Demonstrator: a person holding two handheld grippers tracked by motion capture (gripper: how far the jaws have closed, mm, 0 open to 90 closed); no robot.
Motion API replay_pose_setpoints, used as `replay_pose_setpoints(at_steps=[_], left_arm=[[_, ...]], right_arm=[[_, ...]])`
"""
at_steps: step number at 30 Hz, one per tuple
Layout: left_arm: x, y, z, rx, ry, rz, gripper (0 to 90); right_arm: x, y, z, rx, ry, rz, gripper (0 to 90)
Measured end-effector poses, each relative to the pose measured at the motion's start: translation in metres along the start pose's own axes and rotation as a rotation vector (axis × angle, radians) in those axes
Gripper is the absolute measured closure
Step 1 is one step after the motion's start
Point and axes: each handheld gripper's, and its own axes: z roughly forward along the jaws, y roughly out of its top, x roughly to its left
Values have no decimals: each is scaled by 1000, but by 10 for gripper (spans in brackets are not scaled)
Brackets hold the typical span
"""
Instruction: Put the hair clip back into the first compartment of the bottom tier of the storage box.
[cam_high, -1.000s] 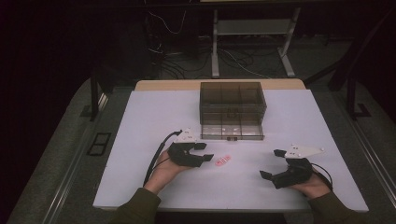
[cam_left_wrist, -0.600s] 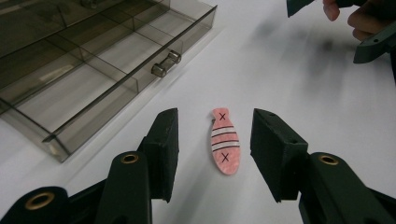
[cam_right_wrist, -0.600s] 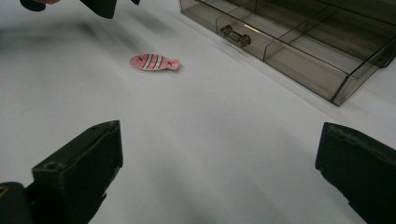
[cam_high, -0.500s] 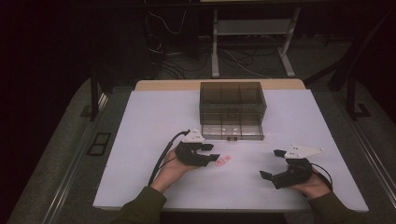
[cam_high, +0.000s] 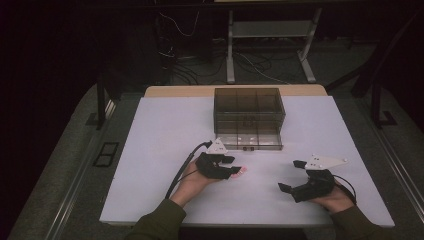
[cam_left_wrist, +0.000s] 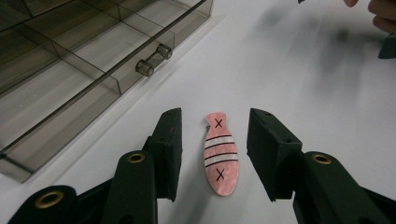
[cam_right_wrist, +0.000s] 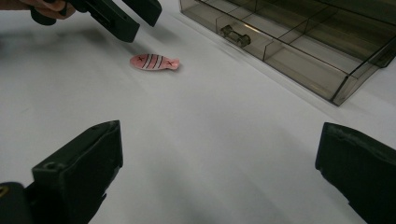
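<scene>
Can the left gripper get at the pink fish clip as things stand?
Probably yes: the left gripper already straddles the pink fish clip, its closing jaws not yet touching it, nothing between.

You can read no words or numbers here; the only signs are two black X marks on the pink fish-shaped clip (cam_left_wrist: 220, 154), one near each end.

White table (cam_high: 160, 150) — smoky drawer box (cam_high: 248, 117) and pink fish clip (cam_left_wrist: 220, 154) on it.
</scene>
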Motion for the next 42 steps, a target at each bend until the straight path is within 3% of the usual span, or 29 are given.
replay_pose_setpoints(at_steps=[14,20,29,34,42], left_arm=[[-9,-2,18,47,16,18,553],[-11,-4,23,69,31,48,570],[-10,-5,23,84,44,66,593],[-11,-6,23,86,43,49,617],[-12,-7,23,97,52,76,649]], right_arm=[[0,0,0,0,0,-2,2],[0,0,0,0,1,-1,2],[0,0,0,1,0,-1,2],[0,0,0,1,0,-1,2],[0,0,0,1,0,0,2]])
